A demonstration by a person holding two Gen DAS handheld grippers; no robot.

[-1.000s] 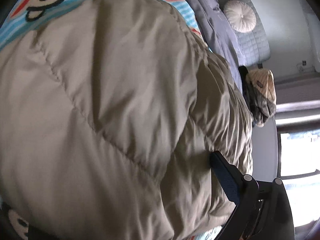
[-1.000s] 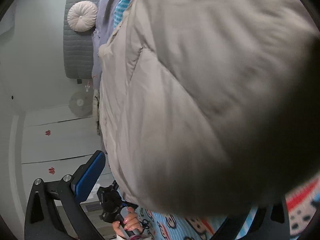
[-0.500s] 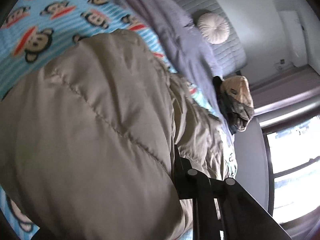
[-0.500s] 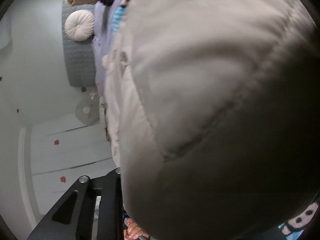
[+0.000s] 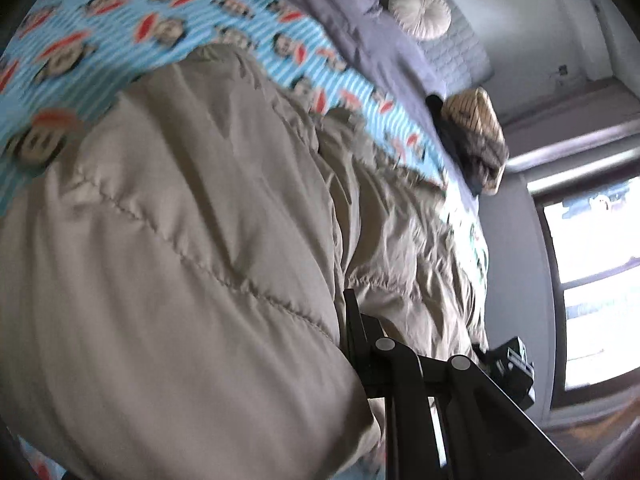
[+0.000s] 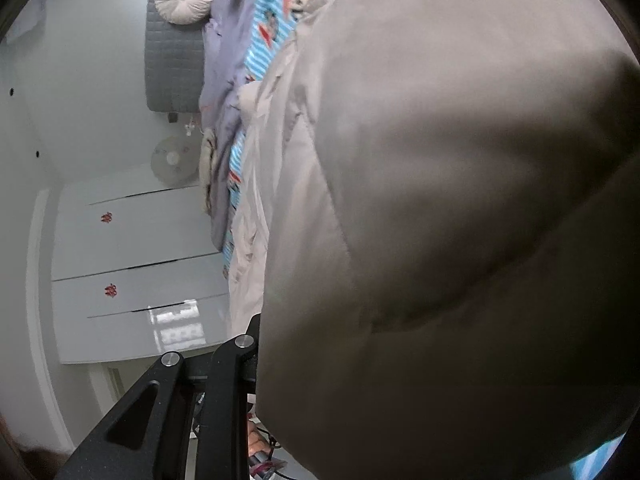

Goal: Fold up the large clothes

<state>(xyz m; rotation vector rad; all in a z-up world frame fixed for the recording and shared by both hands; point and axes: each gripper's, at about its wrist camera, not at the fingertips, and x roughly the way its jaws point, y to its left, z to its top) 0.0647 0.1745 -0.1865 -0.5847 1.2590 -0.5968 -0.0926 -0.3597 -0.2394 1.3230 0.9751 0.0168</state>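
A large beige quilted jacket (image 5: pixel 180 240) lies on a bed with a blue striped monkey-print sheet (image 5: pixel 120 20). My left gripper (image 5: pixel 352 320) is shut on a fold of the jacket, which bulges over its left side. In the right wrist view the same jacket (image 6: pixel 440 200) fills most of the frame. My right gripper (image 6: pixel 256 344) is shut on the jacket's edge, and the cloth hides its fingertips.
A lavender blanket (image 5: pixel 360 40) and a round white cushion (image 5: pixel 420 16) lie at the grey headboard. A tan and dark heap of clothes (image 5: pixel 476 140) sits at the bed's edge. A window (image 5: pixel 592 280) is on the right. White wardrobe doors (image 6: pixel 132 260) and a fan (image 6: pixel 172 160) stand beyond the bed.
Both grippers went from open to shut on the jacket. Both then lifted and pulled the cloth, so more of the sheet and the room shows.
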